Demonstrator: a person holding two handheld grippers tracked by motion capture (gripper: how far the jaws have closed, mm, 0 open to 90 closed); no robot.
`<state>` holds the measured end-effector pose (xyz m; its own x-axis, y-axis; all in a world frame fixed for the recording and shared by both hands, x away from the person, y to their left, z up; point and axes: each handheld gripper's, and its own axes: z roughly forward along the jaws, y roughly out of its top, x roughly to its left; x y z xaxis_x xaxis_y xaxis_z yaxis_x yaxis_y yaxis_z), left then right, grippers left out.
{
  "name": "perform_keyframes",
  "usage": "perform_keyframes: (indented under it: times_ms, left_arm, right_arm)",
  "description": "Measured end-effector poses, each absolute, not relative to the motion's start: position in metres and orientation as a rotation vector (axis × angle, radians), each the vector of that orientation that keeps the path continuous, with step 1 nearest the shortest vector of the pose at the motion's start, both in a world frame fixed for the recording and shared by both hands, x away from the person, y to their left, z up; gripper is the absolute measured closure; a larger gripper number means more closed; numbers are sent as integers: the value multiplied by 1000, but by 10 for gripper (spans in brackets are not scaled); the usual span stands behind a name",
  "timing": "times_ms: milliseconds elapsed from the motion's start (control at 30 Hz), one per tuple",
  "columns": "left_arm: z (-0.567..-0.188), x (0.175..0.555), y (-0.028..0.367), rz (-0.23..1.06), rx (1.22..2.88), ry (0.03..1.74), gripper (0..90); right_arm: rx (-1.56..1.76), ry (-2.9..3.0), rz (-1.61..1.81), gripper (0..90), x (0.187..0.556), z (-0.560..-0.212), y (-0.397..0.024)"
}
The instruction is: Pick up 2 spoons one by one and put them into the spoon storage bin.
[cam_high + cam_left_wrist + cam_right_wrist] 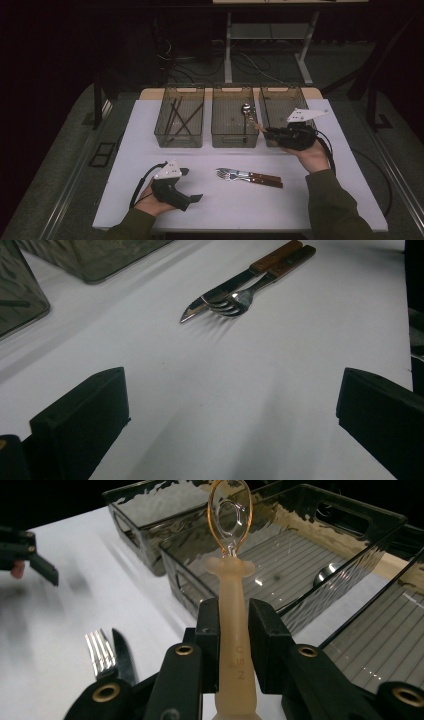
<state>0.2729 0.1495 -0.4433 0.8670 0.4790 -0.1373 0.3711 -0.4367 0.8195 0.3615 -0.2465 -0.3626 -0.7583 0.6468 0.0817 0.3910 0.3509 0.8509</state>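
three bins point(179, 123) beyond fork point(231, 174), knife point(252, 181)

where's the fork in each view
High view: the fork lies on the white table, low centre, beside the knife, between the two hands.
Left gripper view: upper centre, its tines overlapping the knife blade.
Right gripper view: lower left, tines up, left of the dark knife blade.
Shared landmark: the knife lying right against the fork.
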Motion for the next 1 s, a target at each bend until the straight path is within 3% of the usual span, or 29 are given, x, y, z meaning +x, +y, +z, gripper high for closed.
perform_keyframes:
  times_ms: [1000]
  left_arm:
    - [-442, 271, 148, 135, 2071, 592, 0]
  right_arm:
    - [1043, 2404, 1212, 752, 427, -371, -195]
